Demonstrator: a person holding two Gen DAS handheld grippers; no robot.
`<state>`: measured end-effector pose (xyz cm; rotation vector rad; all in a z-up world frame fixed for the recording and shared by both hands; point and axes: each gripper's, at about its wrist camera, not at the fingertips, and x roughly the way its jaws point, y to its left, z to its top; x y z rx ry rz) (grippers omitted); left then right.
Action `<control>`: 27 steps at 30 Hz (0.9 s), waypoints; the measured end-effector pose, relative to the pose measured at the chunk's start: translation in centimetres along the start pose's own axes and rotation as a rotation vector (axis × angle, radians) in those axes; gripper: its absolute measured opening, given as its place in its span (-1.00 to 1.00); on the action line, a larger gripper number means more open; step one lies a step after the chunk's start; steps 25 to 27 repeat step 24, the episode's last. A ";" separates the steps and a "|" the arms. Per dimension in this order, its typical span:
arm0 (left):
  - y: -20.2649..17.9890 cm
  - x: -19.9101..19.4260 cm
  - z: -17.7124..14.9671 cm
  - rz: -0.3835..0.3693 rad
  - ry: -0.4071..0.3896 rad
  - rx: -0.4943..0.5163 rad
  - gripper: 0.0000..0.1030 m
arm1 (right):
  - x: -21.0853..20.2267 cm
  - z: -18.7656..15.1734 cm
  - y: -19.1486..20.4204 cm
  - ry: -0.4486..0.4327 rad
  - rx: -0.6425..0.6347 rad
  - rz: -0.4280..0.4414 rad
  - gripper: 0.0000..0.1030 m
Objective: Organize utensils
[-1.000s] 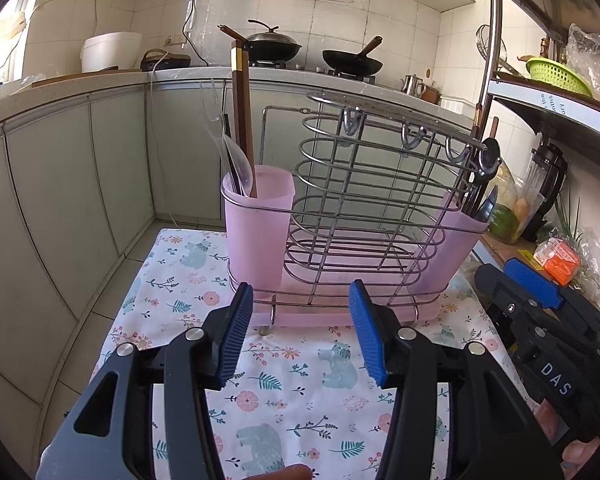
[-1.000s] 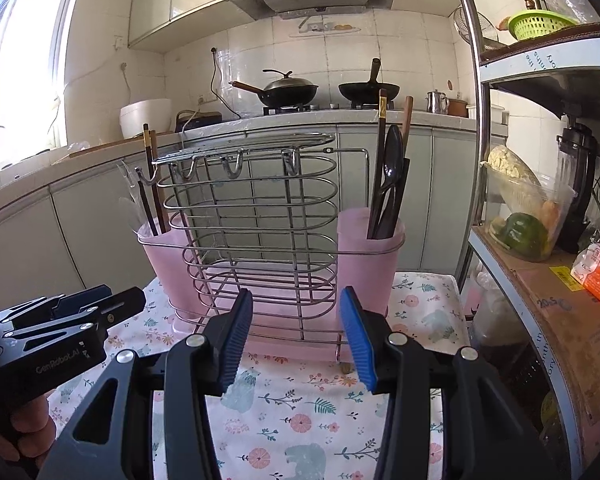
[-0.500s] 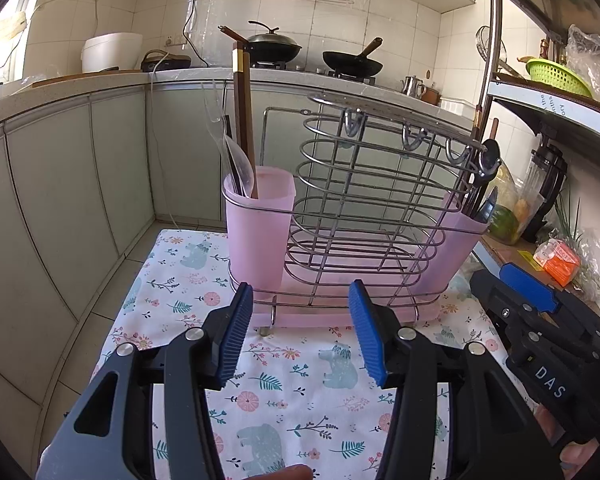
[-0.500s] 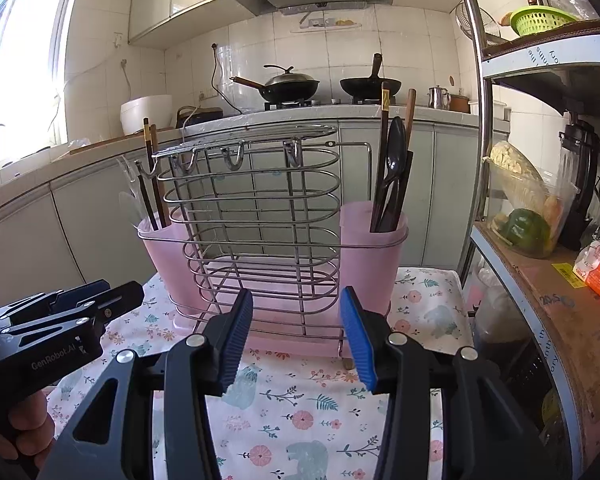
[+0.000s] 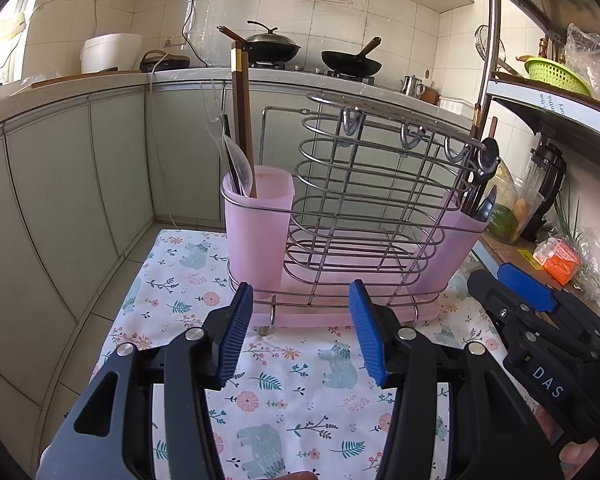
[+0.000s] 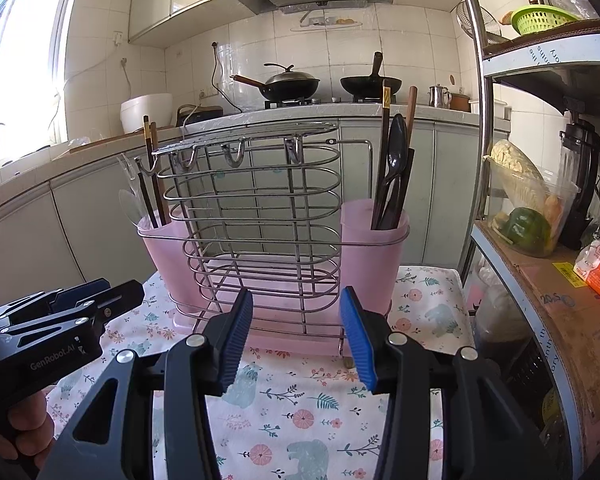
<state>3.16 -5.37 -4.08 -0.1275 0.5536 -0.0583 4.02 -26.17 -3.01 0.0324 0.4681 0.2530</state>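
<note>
Nearest the cameras, the left tongs [image 5: 300, 332] hover low over the flowered cloth [image 5: 284, 400] with their 2 blue pads spread apart and nothing between them. The right tongs [image 6: 296, 334] sit the same way: pads wide apart, empty, over the same cloth on the bench. In the left view the right tongs appear at the right edge; in the right view the left tongs show at the left edge, with a hand [image 6: 18, 428] gripping their handle.

Just beyond both pairs of tongs stands the wire rack [image 5: 364, 208] on its pink tray [image 5: 340, 316], upright on the cloth. The middle wire basket looks empty. A pink cup sits at each end of the rack. The left cup [image 5: 256, 224] holds brown chopsticks [image 5: 242, 120] and a clear plastic spoon [image 5: 236, 164], all standing upright. The right cup [image 6: 374, 256] holds a black spoon [image 6: 396, 160] and dark chopsticks [image 6: 384, 152], leaning slightly.

To the right, a shelf unit [image 6: 540, 280] carries a bag of vegetables [image 6: 528, 208] and a green basket [image 6: 540, 18] higher up.

Farthest away, 2 black woks [image 6: 288, 84] rest on the stove along the back wall, with a white rice cooker [image 6: 146, 112] to their left.
</note>
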 end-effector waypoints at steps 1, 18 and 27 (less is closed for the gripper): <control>0.0 0.0 0.0 0.000 -0.001 0.000 -0.02 | 0.0 0.0 0.0 0.001 0.000 0.000 -0.13; 0.1 0.1 -0.1 0.008 -0.002 0.009 -0.02 | 0.6 -0.3 0.0 0.019 -0.007 0.001 -0.13; 0.1 0.2 -0.1 0.009 -0.002 0.011 -0.02 | 0.7 -0.4 -0.1 0.023 -0.006 0.001 -0.13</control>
